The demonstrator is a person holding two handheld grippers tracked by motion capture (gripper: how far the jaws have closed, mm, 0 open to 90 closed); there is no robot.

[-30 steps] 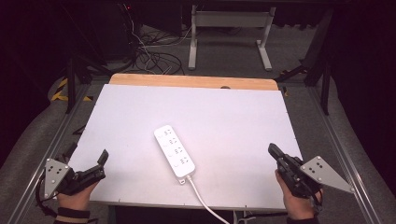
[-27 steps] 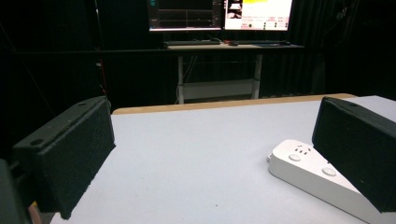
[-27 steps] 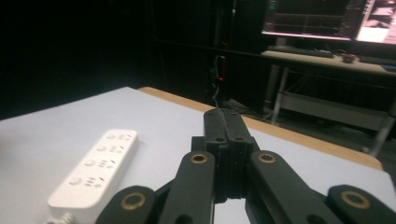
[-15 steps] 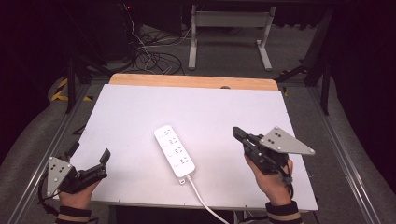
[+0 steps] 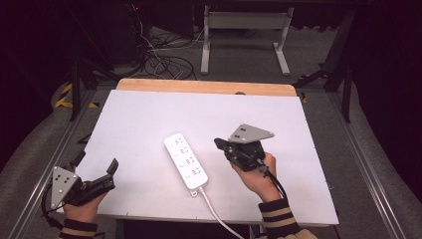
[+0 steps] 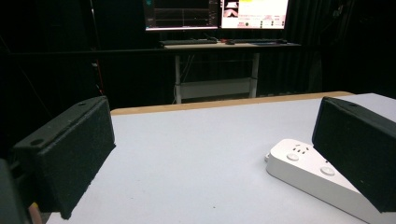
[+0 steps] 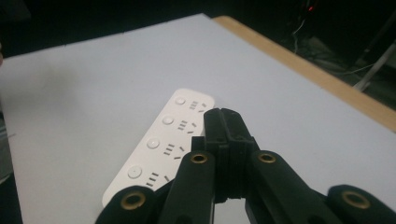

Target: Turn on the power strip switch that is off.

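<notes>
Power strip lies flat near the middle of the white tabletop, a little toward the near edge, its long side running from the far left to the near right. It is white, with four sockets and a round button beside each. Its white cord leaves the near end and drops over the near edge of the tabletop. The right gripper hovers just to the right of the strip, its tips pointing at the strip's far half; in the right gripper view its jaws are pressed together with nothing between them. The left gripper sits at the near left corner of the tabletop, well apart from the strip, its jaws spread wide and empty.
</notes>
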